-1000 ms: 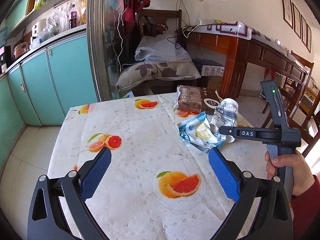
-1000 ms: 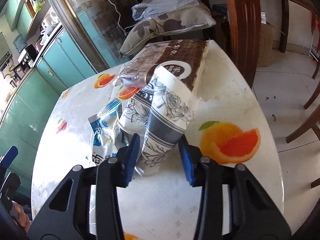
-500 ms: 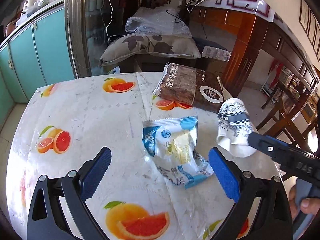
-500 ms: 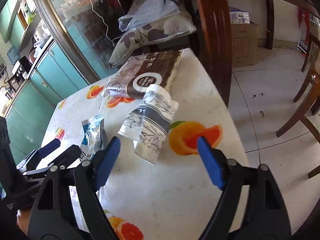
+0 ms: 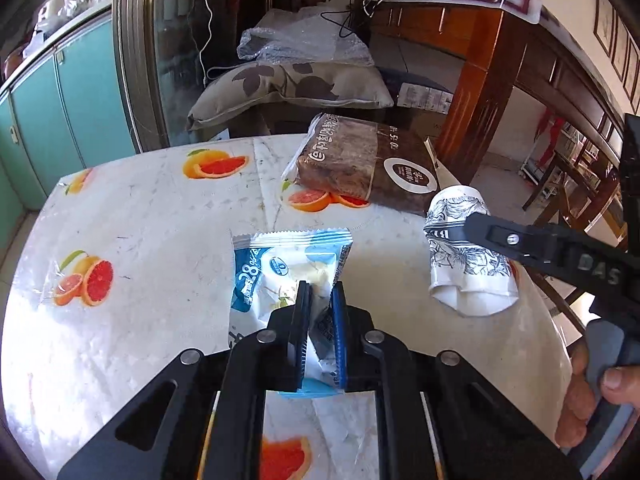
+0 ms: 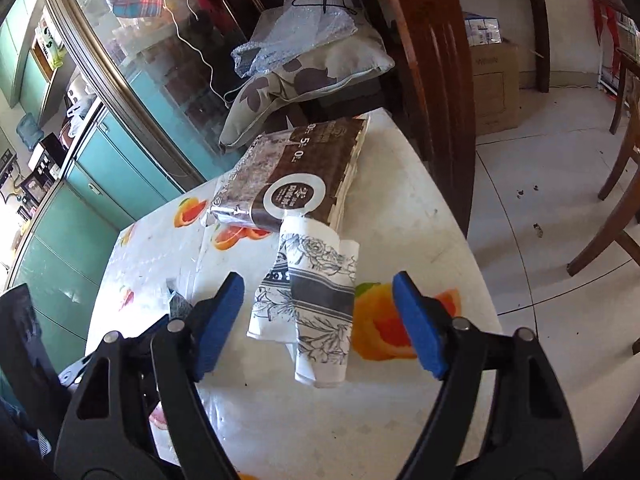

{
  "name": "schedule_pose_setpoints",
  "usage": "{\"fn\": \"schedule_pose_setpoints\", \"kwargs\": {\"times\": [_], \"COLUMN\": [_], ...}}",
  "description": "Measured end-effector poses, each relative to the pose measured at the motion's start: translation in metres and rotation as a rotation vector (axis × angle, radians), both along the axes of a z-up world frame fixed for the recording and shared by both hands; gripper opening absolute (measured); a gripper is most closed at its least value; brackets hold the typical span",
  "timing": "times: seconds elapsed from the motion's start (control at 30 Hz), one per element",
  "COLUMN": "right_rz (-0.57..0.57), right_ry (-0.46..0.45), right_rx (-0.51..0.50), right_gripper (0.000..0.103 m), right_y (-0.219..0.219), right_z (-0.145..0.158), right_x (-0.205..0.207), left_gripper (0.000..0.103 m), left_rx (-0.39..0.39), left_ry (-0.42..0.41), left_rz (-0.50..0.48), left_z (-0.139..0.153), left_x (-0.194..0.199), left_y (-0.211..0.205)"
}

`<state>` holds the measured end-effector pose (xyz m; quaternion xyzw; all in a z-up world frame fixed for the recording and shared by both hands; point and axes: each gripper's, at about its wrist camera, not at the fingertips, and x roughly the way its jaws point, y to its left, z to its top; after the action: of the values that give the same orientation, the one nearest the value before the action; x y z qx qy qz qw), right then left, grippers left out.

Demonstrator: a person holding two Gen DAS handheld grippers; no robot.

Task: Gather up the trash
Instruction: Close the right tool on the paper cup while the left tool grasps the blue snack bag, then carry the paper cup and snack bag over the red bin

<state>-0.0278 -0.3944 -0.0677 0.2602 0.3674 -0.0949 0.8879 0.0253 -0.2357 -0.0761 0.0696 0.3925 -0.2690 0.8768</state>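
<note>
A blue and white snack wrapper [image 5: 272, 264] lies on the table with the orange-print cloth [image 5: 140, 208]. My left gripper [image 5: 320, 292] is shut on the wrapper's near end, which is pinched between the blue pads. To its right lies a crushed paper cup with a black flower print [image 5: 460, 280]. In the right wrist view the cup [image 6: 316, 304] rests on the cloth between the jaws of my right gripper [image 6: 316, 284]. Those jaws are closing, with a gap on both sides of the cup. One right finger [image 5: 520, 240] crosses above the cup in the left wrist view.
A brown tissue pack [image 6: 296, 176] lies at the table's far edge, just behind the cup. Beyond it are a pillow [image 5: 292, 88] and bubble wrap. Dark wooden furniture [image 6: 432, 80] and chair legs stand to the right, teal cabinets [image 5: 60, 100] to the left.
My left gripper moved forward over the wrapper and shut on it. My right gripper let go of the paper cup, opened wide and drew back; the cup now lies on the table.
</note>
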Motion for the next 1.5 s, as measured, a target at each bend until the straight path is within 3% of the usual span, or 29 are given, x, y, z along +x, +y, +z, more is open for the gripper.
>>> {"fn": "schedule_pose_setpoints", "kwargs": {"times": [0.03, 0.1, 0.23, 0.57, 0.83, 1.23, 1.5], "right_rz": [-0.001, 0.003, 0.03, 0.078, 0.119, 0.223, 0.29], "right_ry": [-0.001, 0.003, -0.022, -0.085, -0.092, -0.155, -0.191], "right_rx": [0.01, 0.028, 0.029, -0.057, -0.067, -0.331, -0.307], "right_gripper": [0.065, 0.046, 0.03, 0.03, 0.03, 0.03, 0.03], "right_y": [0.002, 0.006, 0.016, 0.041, 0.058, 0.145, 0.204], "right_z": [-0.004, -0.012, -0.009, 0.016, 0.02, 0.043, 0.055], "right_x": [0.001, 0.002, 0.0, -0.007, -0.007, -0.038, -0.039], "left_gripper": [0.009, 0.009, 0.009, 0.009, 0.009, 0.009, 0.009], "left_rx": [0.005, 0.008, 0.005, -0.029, -0.038, -0.111, -0.107], "left_ry": [-0.018, -0.039, -0.077, -0.099, -0.11, -0.173, -0.242], "left_rz": [0.002, 0.001, -0.01, 0.008, 0.034, 0.002, 0.091], "left_z": [0.004, 0.011, 0.025, 0.04, 0.043, 0.06, 0.071], "left_x": [-0.004, -0.01, -0.021, -0.031, -0.036, -0.055, -0.034], "left_y": [0.004, 0.012, 0.027, 0.064, 0.089, 0.165, 0.239]}}
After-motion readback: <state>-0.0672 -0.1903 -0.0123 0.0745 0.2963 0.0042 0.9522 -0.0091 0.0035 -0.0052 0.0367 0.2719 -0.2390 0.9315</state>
